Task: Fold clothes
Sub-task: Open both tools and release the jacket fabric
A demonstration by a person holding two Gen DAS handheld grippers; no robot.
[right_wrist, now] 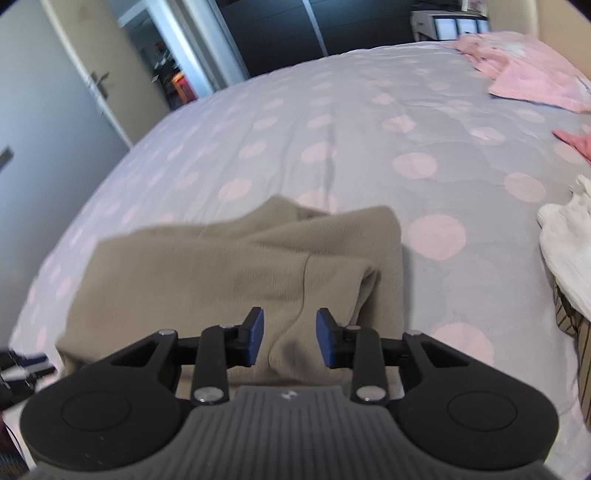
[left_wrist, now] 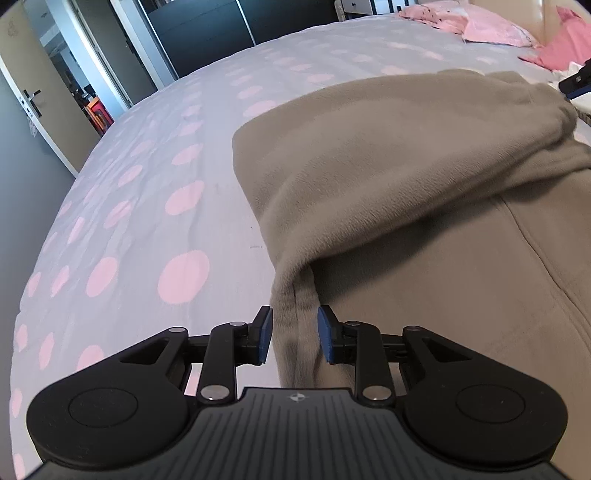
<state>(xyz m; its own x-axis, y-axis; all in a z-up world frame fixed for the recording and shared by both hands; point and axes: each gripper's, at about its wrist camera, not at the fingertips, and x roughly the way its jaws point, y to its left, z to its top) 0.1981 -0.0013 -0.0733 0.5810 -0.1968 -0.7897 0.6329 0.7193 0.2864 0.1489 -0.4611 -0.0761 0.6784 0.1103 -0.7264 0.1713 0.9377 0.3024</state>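
A taupe fleece garment (left_wrist: 406, 184) lay folded over on the bed's grey duvet cover with pink dots (left_wrist: 147, 184), its upper layer doubled back so a rounded fold ran across the cloth. In the right wrist view the same fleece garment (right_wrist: 229, 266) showed as a broad, roughly squared bundle with a seam running down its near part.

The left gripper (left_wrist: 294, 338) hung over the garment's near left edge, its jaws parted; a ridge of fleece rose between the blue pads (left_wrist: 266, 334), but a gap showed on each side and the pads did not press on it. The right gripper (right_wrist: 290, 338) stood over the garment's near right part, jaws likewise apart, with a crease of cloth below the gap and nothing clamped.

Beyond the garment, toward the far right corner of the bed, lay pink clothes (right_wrist: 532, 77) and a pink pillow (left_wrist: 495, 27). Just right of the garment, at the frame edge, sat a white cloth (right_wrist: 565, 251). Far left of the garment a cream door with a handle (right_wrist: 99, 83) stood open by a dark wardrobe (right_wrist: 273, 26).
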